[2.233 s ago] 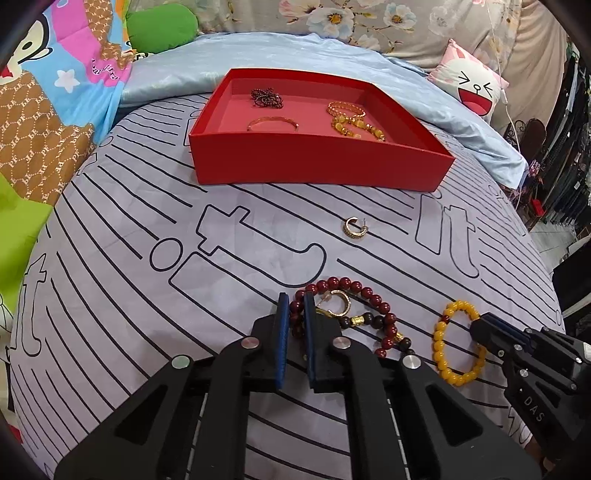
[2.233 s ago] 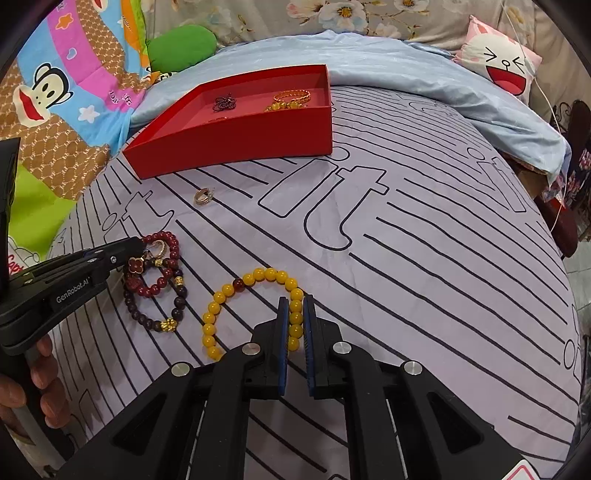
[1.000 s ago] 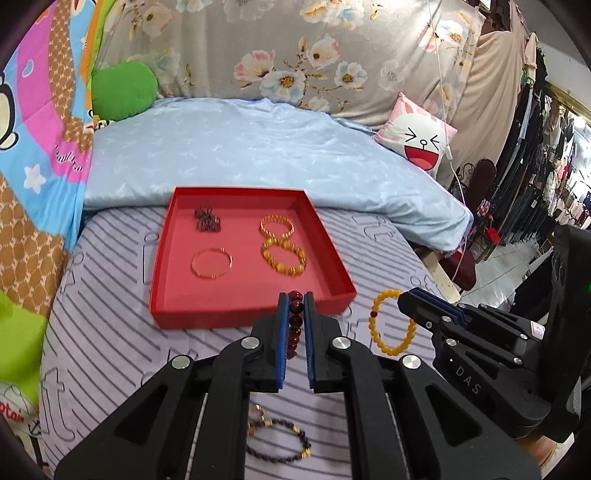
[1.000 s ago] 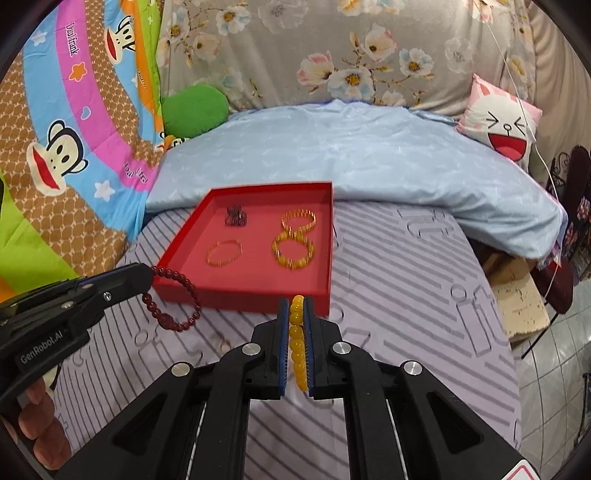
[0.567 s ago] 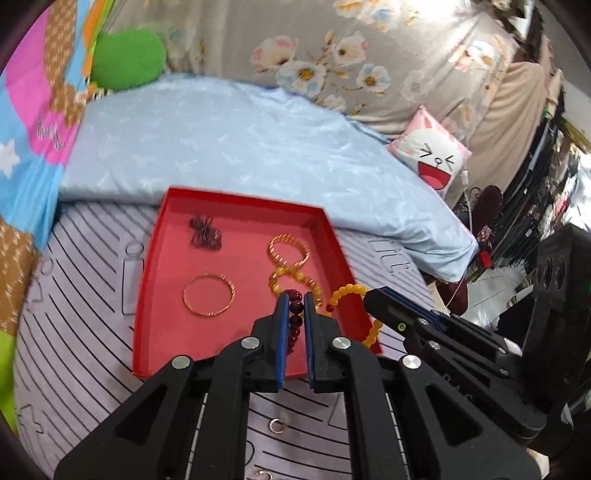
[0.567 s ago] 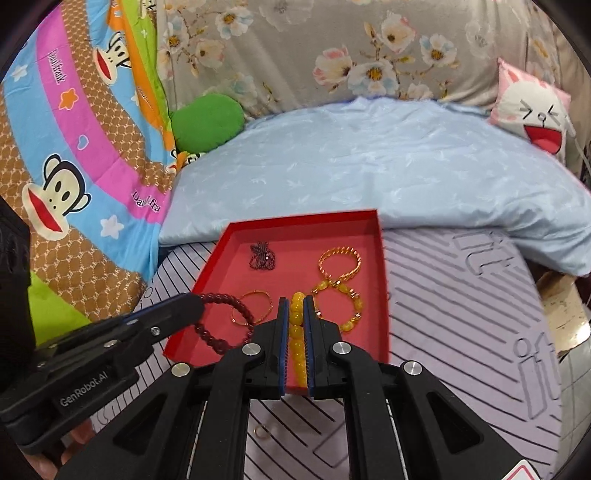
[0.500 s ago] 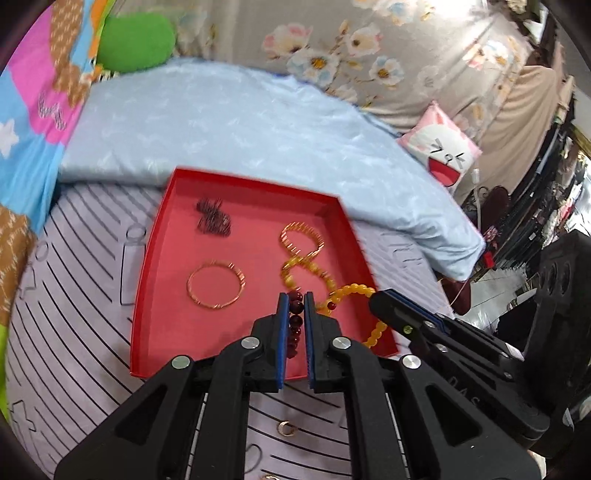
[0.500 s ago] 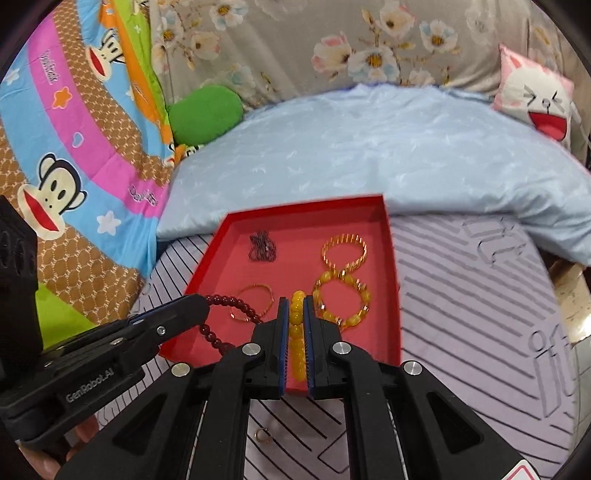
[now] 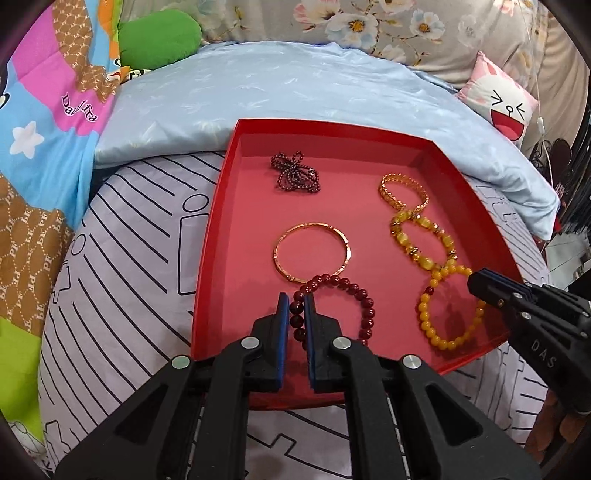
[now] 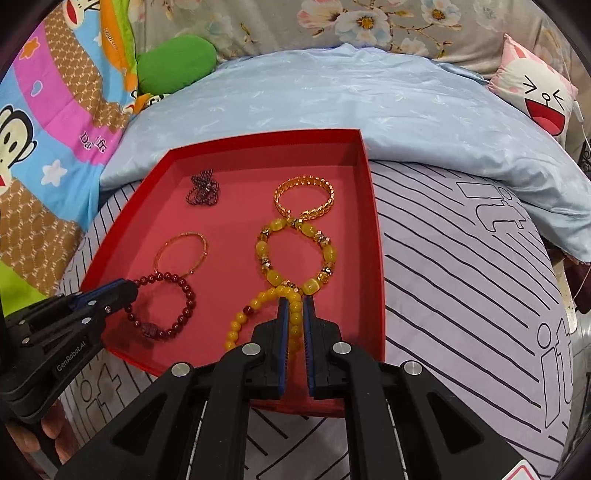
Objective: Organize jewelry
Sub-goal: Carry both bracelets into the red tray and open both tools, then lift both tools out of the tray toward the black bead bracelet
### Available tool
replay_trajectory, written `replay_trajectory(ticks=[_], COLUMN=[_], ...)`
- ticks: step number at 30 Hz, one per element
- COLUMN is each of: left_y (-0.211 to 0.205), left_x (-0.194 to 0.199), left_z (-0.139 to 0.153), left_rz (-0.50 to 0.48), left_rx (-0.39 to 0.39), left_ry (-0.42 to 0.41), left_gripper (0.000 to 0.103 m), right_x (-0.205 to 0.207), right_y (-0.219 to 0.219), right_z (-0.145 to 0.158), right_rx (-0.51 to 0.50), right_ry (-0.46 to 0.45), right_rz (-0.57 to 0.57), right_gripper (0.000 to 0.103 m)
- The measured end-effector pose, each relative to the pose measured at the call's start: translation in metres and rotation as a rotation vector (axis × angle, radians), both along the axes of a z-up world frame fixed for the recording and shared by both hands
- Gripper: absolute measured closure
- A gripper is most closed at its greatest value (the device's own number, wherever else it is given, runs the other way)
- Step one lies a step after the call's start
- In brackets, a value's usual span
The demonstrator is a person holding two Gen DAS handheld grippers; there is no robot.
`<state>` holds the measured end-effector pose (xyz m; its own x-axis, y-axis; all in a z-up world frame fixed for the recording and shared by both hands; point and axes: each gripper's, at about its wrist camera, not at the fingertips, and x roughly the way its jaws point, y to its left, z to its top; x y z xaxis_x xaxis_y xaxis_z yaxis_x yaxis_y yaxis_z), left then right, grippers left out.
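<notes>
A red tray (image 9: pixel 476 206) (image 10: pixel 375 236) lies on the striped bedsheet. My left gripper (image 9: pixel 296 301) (image 10: pixel 125 291) is shut on a dark red bead bracelet (image 9: pixel 354 291) (image 10: pixel 184 295), whose loop rests on the tray floor near the front left. My right gripper (image 10: pixel 295 304) (image 9: pixel 476 282) is shut on a yellow bead bracelet (image 10: pixel 243 317) (image 9: pixel 432 325), which lies on the tray floor near the front right. In the tray are also a thin gold bangle (image 9: pixel 312 251), a gold chain bracelet (image 9: pixel 404 192), a chunky yellow bead bracelet (image 9: pixel 421 240) and a dark bead chain (image 9: pixel 295 177).
A light blue quilt (image 9: pixel 295 85) lies behind the tray. A green cushion (image 9: pixel 159 33) and a pink cat pillow (image 9: pixel 502 99) sit at the back. A cartoon blanket (image 9: pixel 40 129) covers the left side.
Both grippers have come lower and closer over the tray. The red and yellow bracelets, hanging in the air before, now rest on the tray floor, still between the jaws.
</notes>
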<state>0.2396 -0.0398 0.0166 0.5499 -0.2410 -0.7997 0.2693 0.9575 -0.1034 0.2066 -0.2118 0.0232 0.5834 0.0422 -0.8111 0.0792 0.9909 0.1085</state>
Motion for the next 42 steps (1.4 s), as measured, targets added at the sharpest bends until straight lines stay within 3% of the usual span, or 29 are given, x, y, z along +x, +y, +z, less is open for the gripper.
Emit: replay_trajectory(ticks=[3, 5, 7, 9, 24, 42], left_y=[0.001, -0.001, -0.001, -0.001, 0.004, 0.031], left_x=[-0.001, -0.002, -0.003, -0.007, -0.048, -0.139], left_z=[0.002, 0.003, 0.006, 0.011, 0.033, 0.028], left_rz=[0.002, 0.003, 0.009, 0.02, 0.025, 0.031], left_rx=[0.003, 0.009, 0.01, 0.012, 0.016, 0.019], left_ry=[-0.021, -0.035, -0.052, -0.078, -0.116, -0.102], left_gripper=[0.094, 0.089, 0.073, 0.066, 0.064, 0.06], right_x=[-0.001, -0.003, -0.006, -0.008, -0.062, -0.16], right_y=[0.0, -0.002, -0.004, -0.006, 0.002, 0.04], right_z=[-0.001, 0.001, 0.006, 0.01, 0.03, 0.015], right_rx=[-0.005, -0.004, 0.006, 0.008, 0.02, 0.021], right_ry=[-0.012, -0.025, -0.043, -0.059, -0.087, -0.034], right_rz=[-0.006, -0.017, -0.023, -0.031, -0.029, 0.016], right_gripper=[0.093, 0.084, 0.076, 0.069, 0.069, 0.069])
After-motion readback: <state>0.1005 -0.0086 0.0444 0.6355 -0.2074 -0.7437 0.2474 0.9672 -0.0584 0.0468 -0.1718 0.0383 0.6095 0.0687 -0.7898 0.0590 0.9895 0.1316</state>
